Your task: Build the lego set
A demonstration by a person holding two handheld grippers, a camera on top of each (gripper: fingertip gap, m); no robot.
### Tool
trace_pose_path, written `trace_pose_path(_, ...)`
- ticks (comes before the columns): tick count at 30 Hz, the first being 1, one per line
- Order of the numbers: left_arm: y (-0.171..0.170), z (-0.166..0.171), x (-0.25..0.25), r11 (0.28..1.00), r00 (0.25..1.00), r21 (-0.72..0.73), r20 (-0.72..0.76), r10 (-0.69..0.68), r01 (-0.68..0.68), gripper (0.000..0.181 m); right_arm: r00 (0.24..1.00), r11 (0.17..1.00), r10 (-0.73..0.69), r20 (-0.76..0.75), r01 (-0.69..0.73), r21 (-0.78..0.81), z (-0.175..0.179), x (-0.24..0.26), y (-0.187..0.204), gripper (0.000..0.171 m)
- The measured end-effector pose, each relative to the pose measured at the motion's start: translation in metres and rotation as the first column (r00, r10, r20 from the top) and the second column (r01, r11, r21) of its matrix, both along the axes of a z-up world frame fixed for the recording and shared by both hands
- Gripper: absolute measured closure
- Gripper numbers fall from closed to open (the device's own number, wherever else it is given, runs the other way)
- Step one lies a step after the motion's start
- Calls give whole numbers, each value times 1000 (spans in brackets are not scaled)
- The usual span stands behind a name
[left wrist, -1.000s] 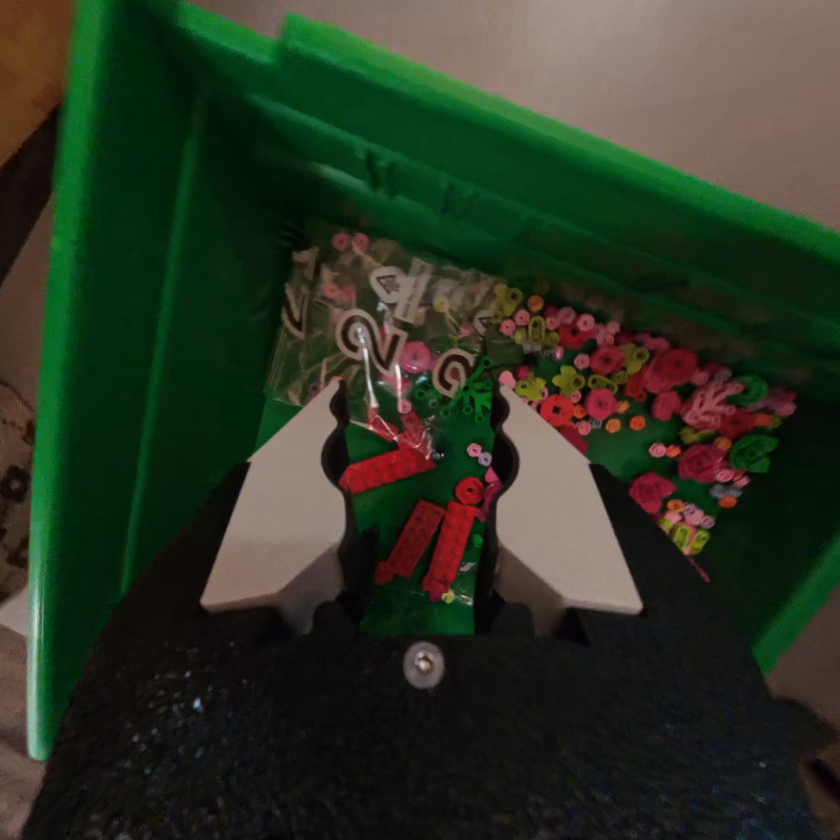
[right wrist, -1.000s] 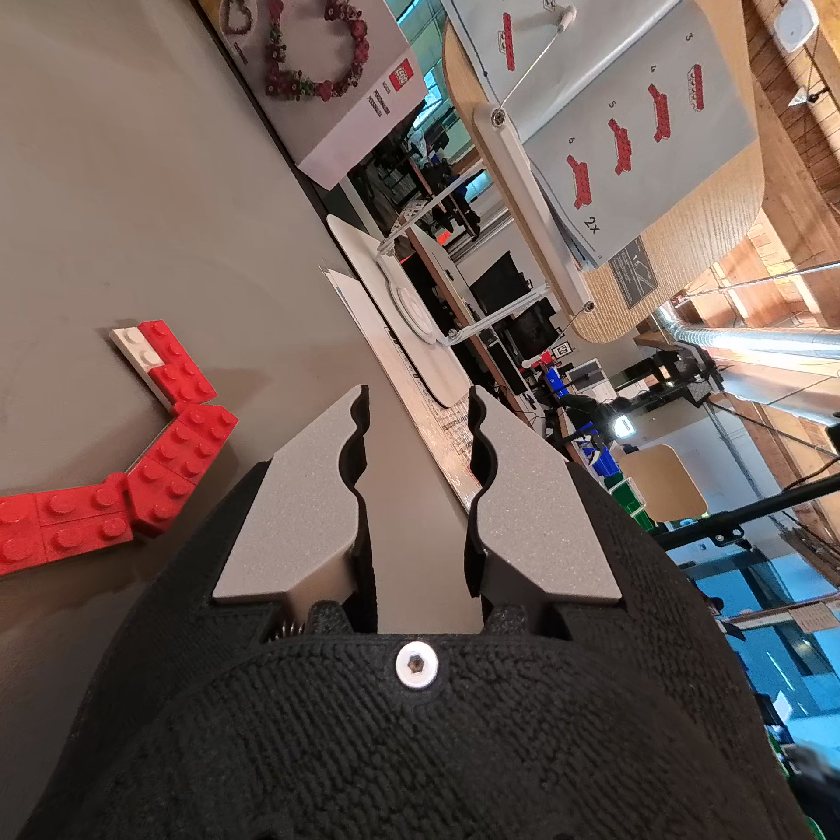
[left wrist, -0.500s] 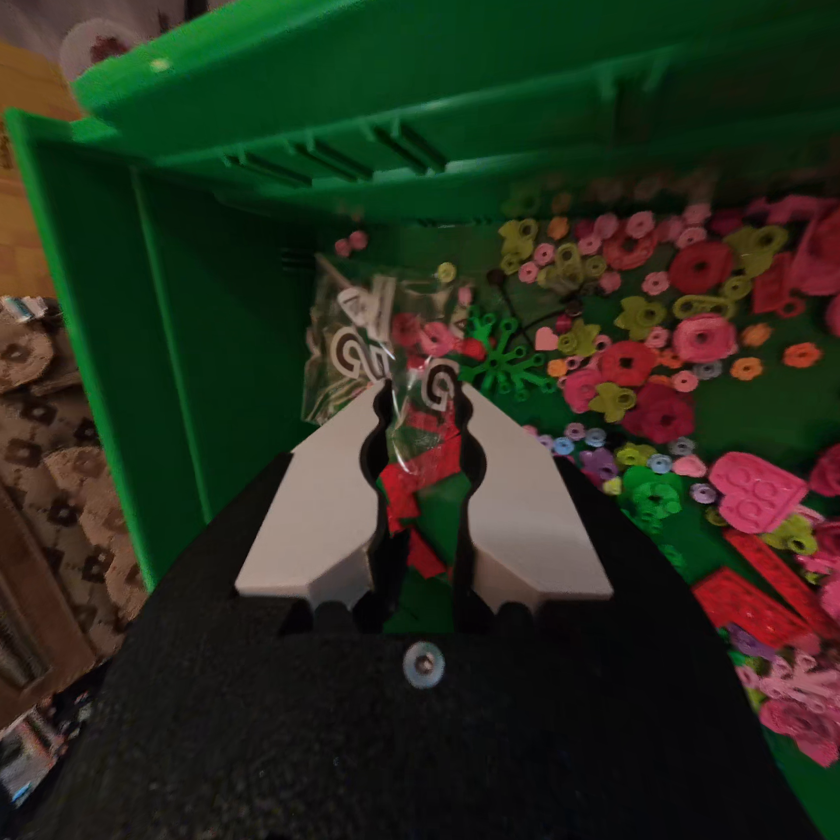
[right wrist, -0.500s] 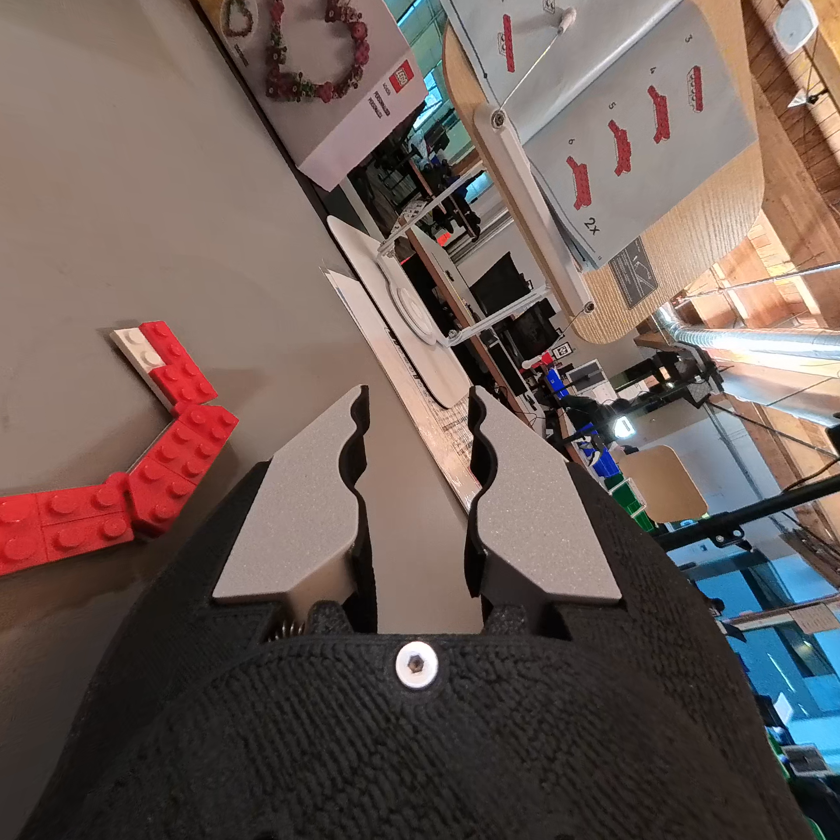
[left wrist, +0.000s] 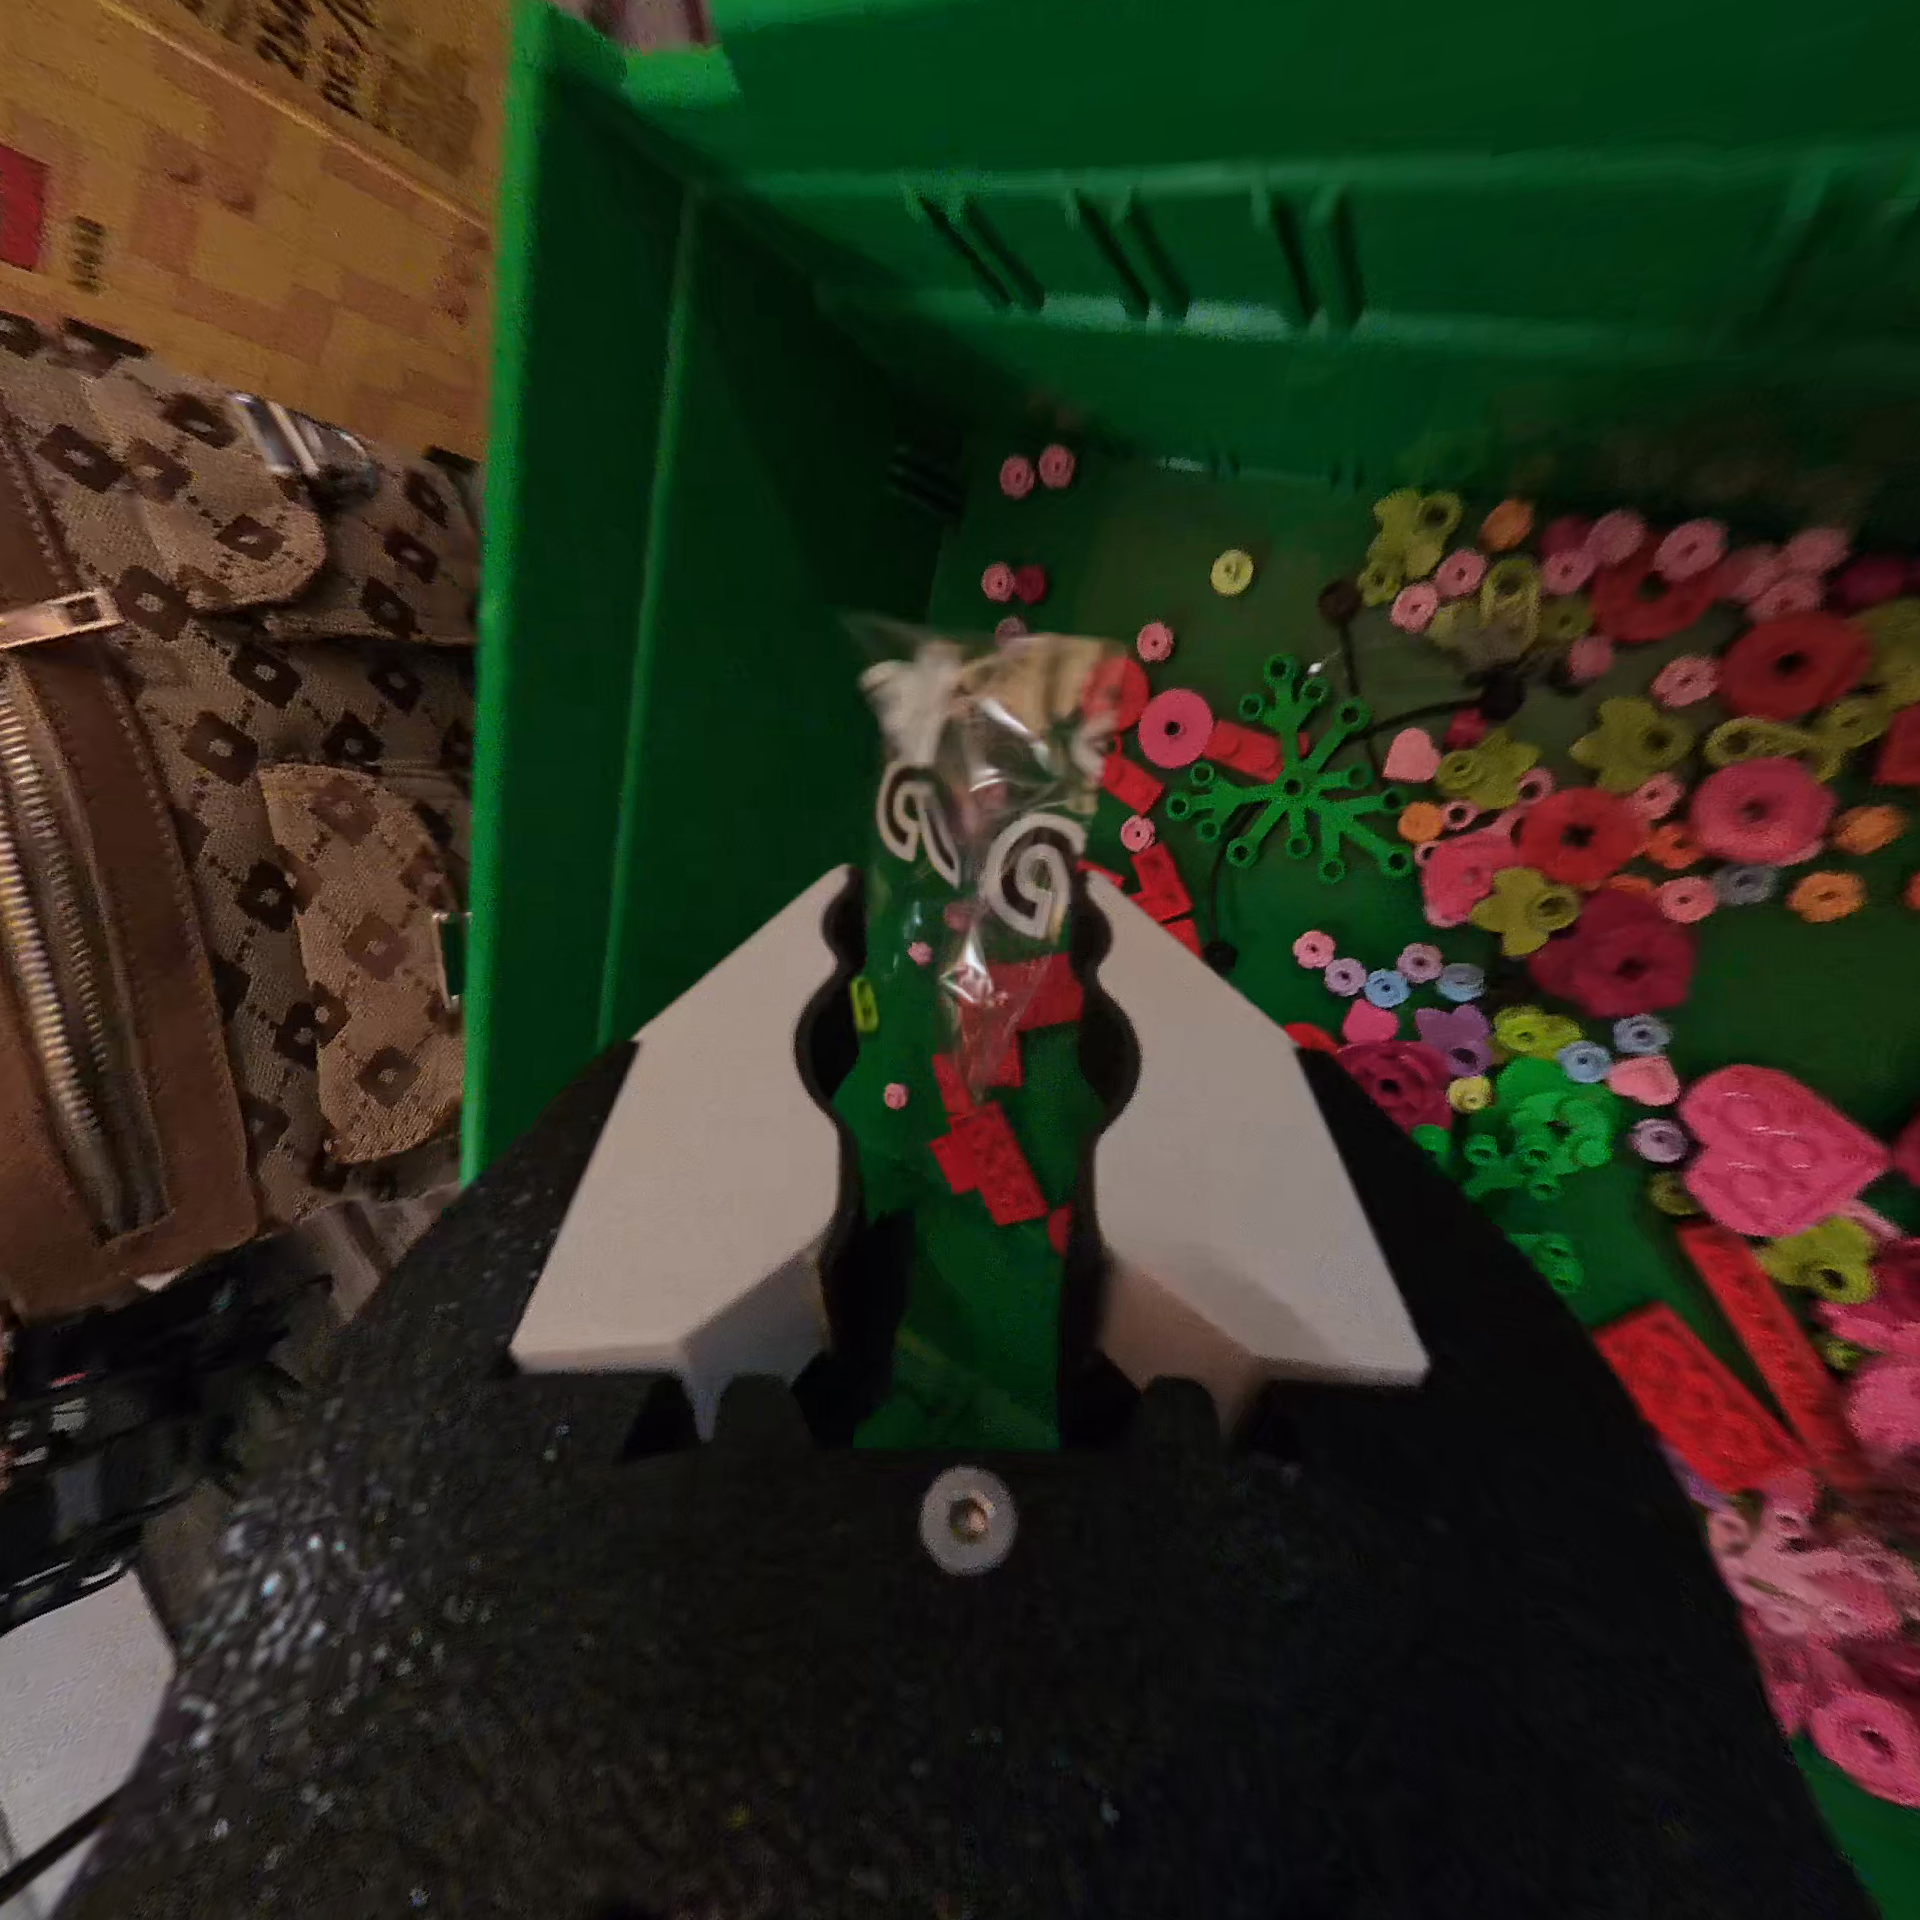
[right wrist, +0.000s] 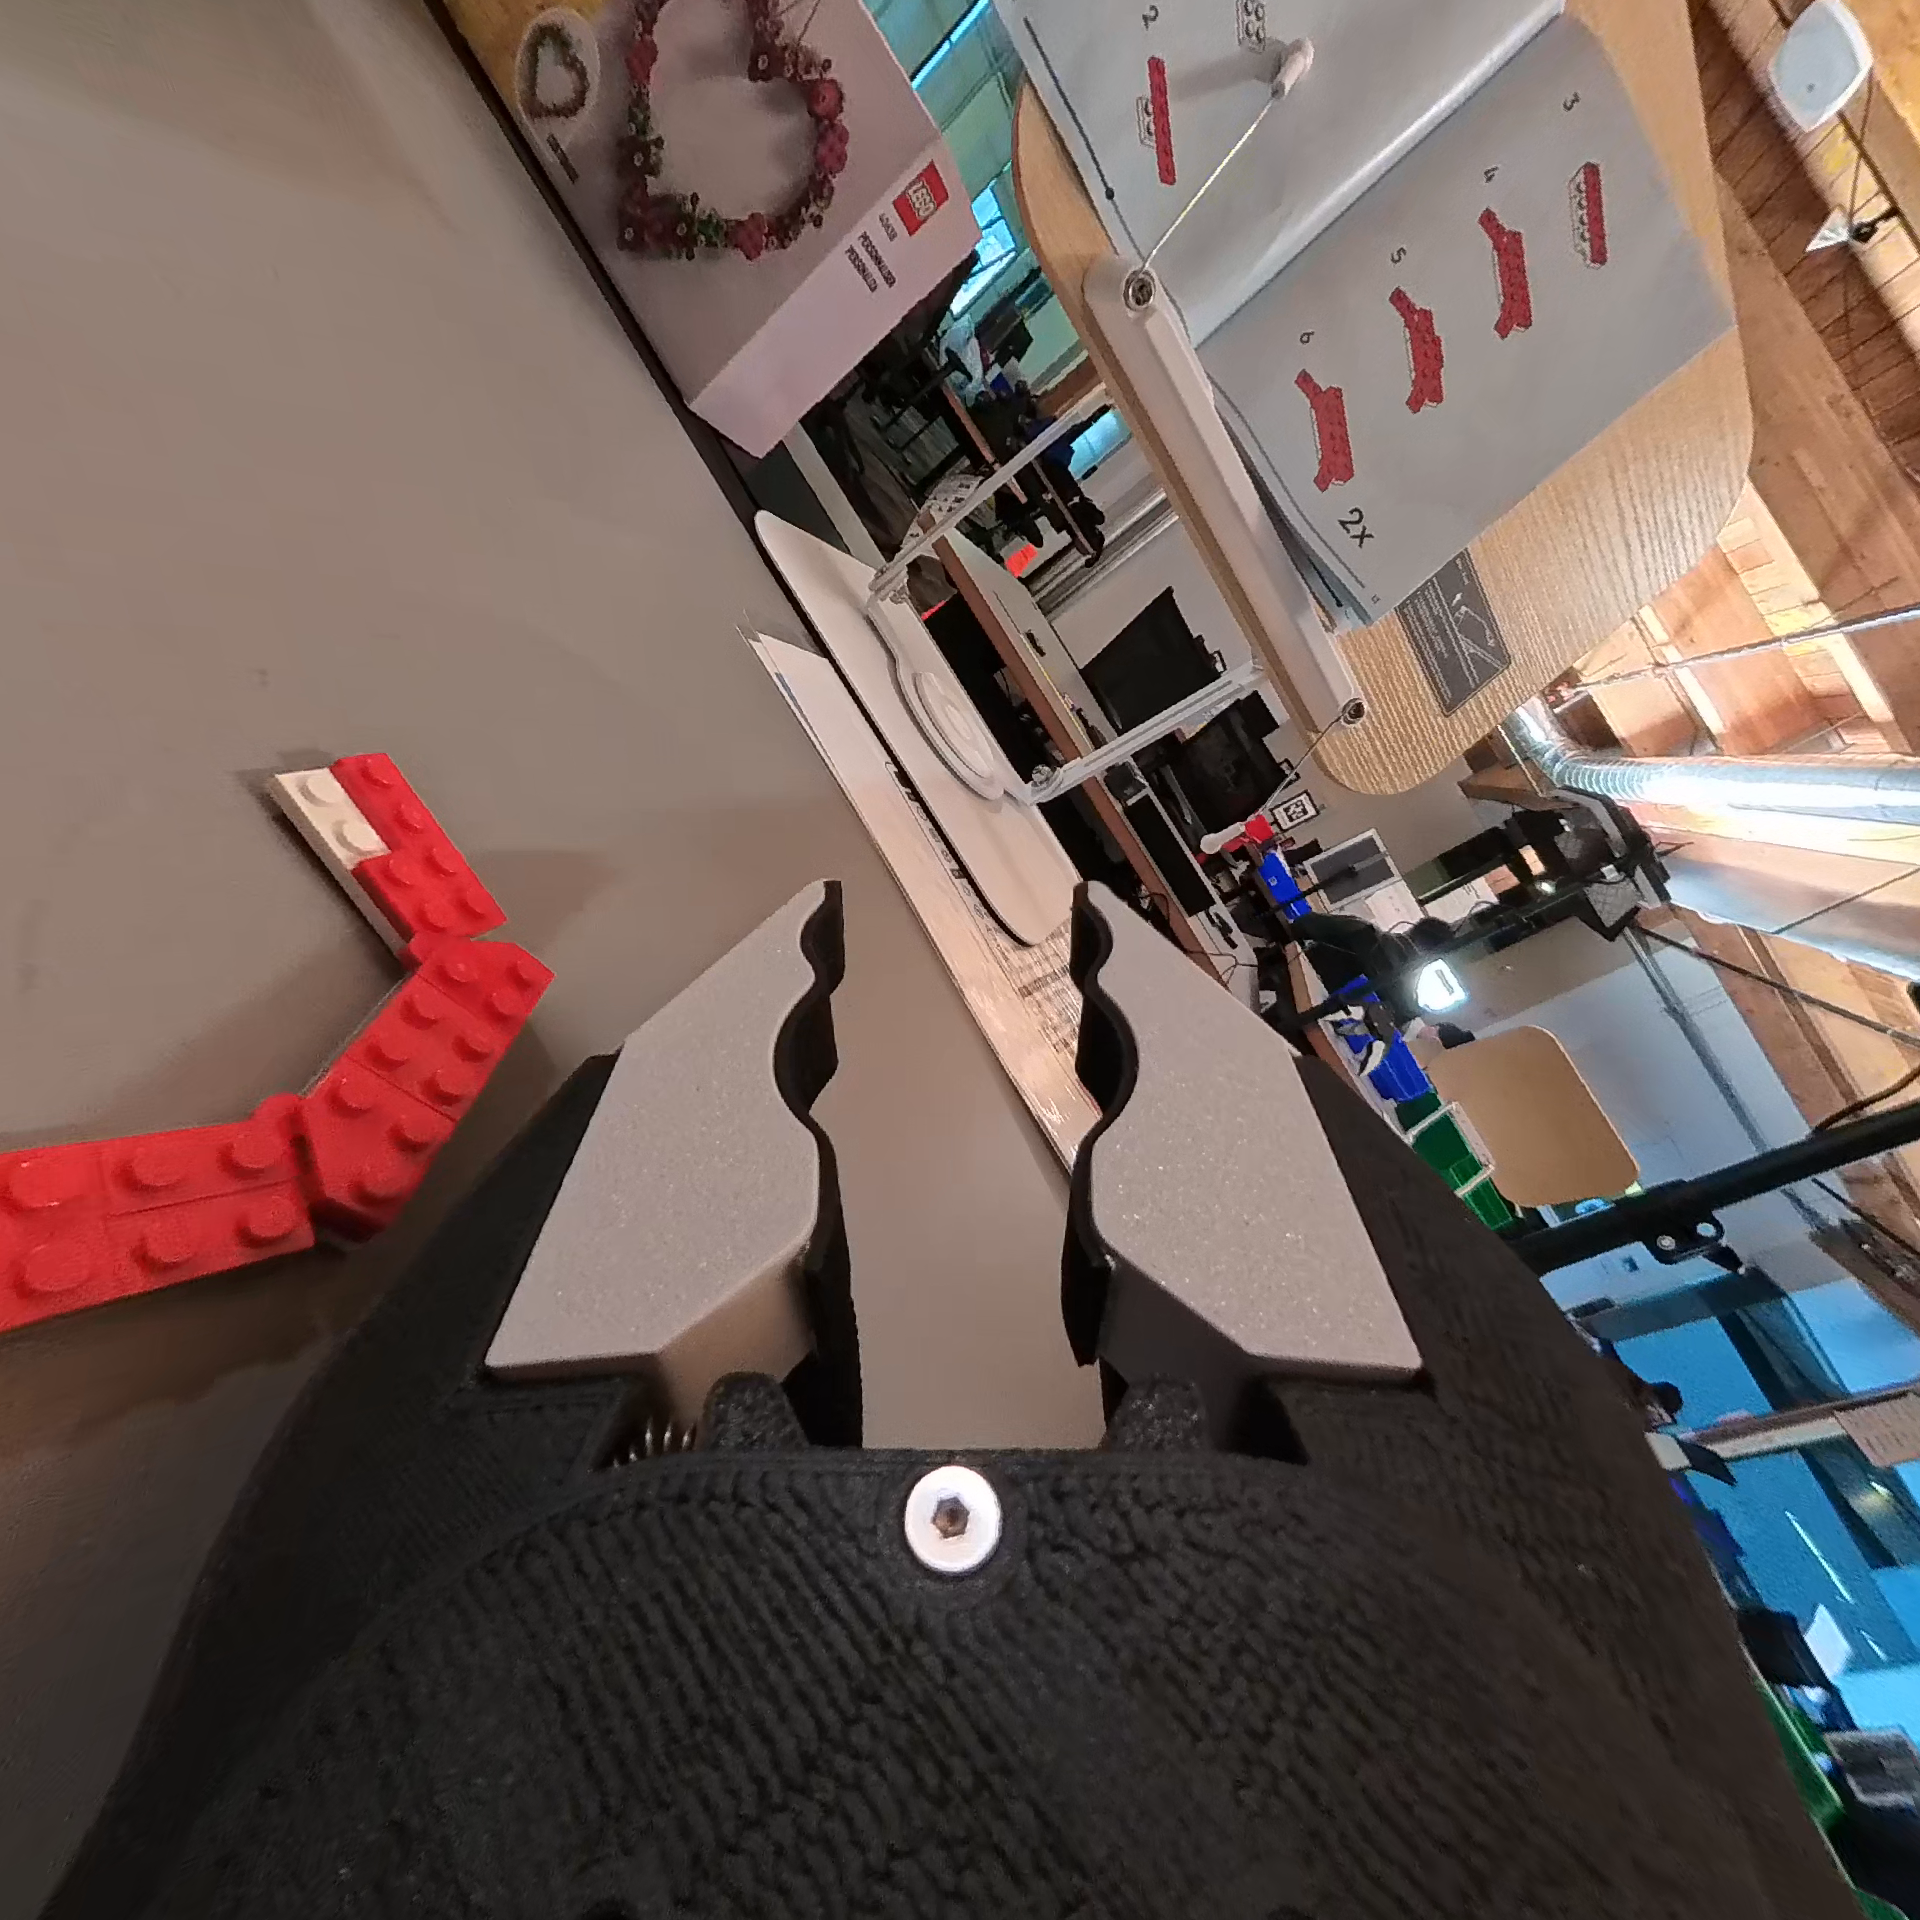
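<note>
In the left wrist view my left gripper [left wrist: 966,894] is inside a green bin [left wrist: 727,520] and is shut on a clear plastic bag [left wrist: 977,748] with white markings. The bag is bunched between the fingers, and red plates [left wrist: 987,1153] show in it. Loose pink, red, lime and orange flower pieces [left wrist: 1579,831] and a green leaf piece [left wrist: 1288,790] cover the bin floor to the right. In the right wrist view my right gripper [right wrist: 956,914] is open and empty above the grey table [right wrist: 312,416]. A curved chain of red plates [right wrist: 395,1039] with a white plate [right wrist: 322,821] at its end lies to its left.
A brown patterned bag [left wrist: 208,727] and a cardboard box [left wrist: 260,156] sit outside the bin's left wall. On the table's far side are the set's box [right wrist: 748,208], a white stand base [right wrist: 935,727] and an open instruction booklet [right wrist: 1455,260] held on the stand.
My left gripper has closed from wide open onto the plastic bag and has lifted and turned with it; the bag is now crumpled between the fingers. The right gripper has not moved.
</note>
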State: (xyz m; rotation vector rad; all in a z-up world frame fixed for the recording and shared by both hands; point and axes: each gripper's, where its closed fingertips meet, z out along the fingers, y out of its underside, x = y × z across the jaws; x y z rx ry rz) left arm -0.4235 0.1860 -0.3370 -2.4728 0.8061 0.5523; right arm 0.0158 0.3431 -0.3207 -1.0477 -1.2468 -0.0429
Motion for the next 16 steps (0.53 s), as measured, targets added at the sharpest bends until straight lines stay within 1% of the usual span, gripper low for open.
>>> trace_pose_path(1, -1, 8, 3, 1000, 1000, 24, 10, 14, -15, 135, 1000, 1000, 5, -7, -5, 0, 1, 0, -1, 128)
trace_pose_path(4, -12, 40, 8, 990, 997, 115, 26, 79, -81, 109, 999, 1000, 9, -51, -8, 12, 8, -1, -1, 116)
trace_pose_path(6, -28, 65, 13, 972, 992, 197, 32, 121, -125, 94, 996, 1000, 16, -82, -14, 20, 14, -1, -2, 110)
trace_pose_path(8, -49, 92, 20, 945, 988, 288, 19, 155, -154, 85, 992, 999, 32, -119, -29, 26, 20, 0, -5, 108)
trace_pose_path(9, -59, 106, 24, 927, 986, 339, 4, 169, -160, 80, 988, 999, 35, -152, -30, 33, 26, 1, -6, 101)
trace_pose_path(10, -69, 120, 30, 906, 983, 392, -15, 181, -160, 76, 978, 999, 35, -204, -28, 37, 34, 2, -7, 80)
trace_pose_path(12, -89, 150, 45, 854, 979, 501, -58, 194, -139, 68, 950, 998, 58, -306, -60, 4, 46, 4, -10, 56)
trace_pose_path(14, -107, 176, 64, 791, 975, 601, -85, 204, -113, 58, 923, 997, 64, -379, -75, -14, 55, 8, -11, 41)
trace_pose_path(16, -122, 198, 85, 726, 975, 682, -89, 206, -91, 48, 897, 996, 73, -435, -90, -20, 66, 13, -15, 34)
